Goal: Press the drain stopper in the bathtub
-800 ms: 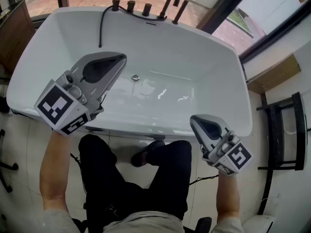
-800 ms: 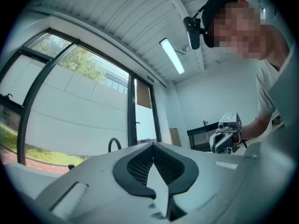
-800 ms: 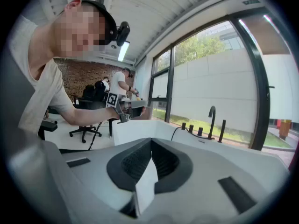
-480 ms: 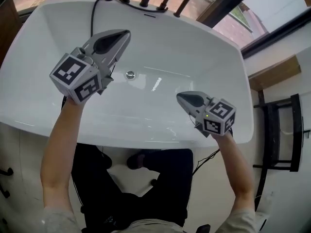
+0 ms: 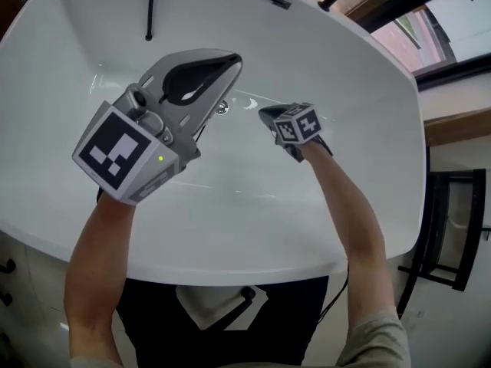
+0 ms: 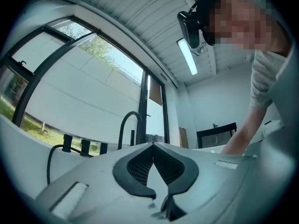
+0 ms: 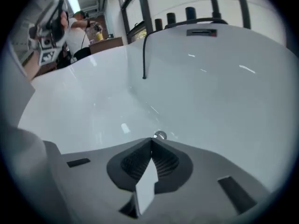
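Observation:
The small round chrome drain stopper [image 5: 222, 109] sits on the floor of the white bathtub [image 5: 230, 259]. In the right gripper view the stopper [image 7: 160, 135] lies just beyond my jaw tips. My right gripper [image 5: 263, 113] reaches down into the tub, a short way right of the stopper, and its jaws are shut and hold nothing [image 7: 152, 143]. My left gripper [image 5: 235, 58] hangs higher, above the tub and close to the head camera, partly covering the stopper's left side. Its jaws [image 6: 152, 145] are shut and empty and point at the far rim.
A black hand-shower hose [image 5: 151, 6] runs down the far wall of the tub. Black knobs [image 7: 189, 13] and a curved black spout [image 6: 128, 125] stand on the far rim, above an overflow slot [image 7: 202, 32]. Large windows lie behind. A black rack [image 5: 453, 228] stands at the right.
The right gripper has moved from the tub's near rim down into the tub, close to the stopper. The left gripper has risen nearer the camera. The head has leaned over the tub.

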A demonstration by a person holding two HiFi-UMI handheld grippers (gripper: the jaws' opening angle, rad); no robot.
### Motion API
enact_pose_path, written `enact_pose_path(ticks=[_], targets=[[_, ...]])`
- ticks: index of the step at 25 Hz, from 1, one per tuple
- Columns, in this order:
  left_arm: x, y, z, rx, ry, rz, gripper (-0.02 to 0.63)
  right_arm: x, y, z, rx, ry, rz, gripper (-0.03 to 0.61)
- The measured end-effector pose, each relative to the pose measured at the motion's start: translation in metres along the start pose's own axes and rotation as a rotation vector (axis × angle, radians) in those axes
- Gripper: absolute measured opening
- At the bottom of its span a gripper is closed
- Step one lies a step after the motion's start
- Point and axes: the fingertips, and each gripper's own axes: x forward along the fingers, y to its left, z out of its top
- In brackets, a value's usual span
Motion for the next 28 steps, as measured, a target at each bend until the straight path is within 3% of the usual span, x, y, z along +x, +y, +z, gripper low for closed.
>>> enact_pose_path(ticks=[6, 13, 21, 28], targets=[[-0.003, 0.007, -0.01, -0.025, 0.014, 0.04, -0.008, 0.144, -0.016, -0.002, -0.155, -0.009, -0.086, 0.002], [-0.007, 0.016, -0.007, -0.053, -0.019, 0.123, -0.008, 0.222, -0.019, -0.031, -0.448, 0.132, -0.159, 0.002], [-0.006, 0.013, -0.013, -0.058, 0.028, 0.11, -0.008, 0.249, -0.025, -0.038, -0.536, 0.151, -0.188, 0.003], [-0.007, 0.007, -0.018, 0.026, 0.052, 0.057, -0.008, 0.222, -0.021, -0.01, -0.466, 0.105, -0.155, 0.003]])
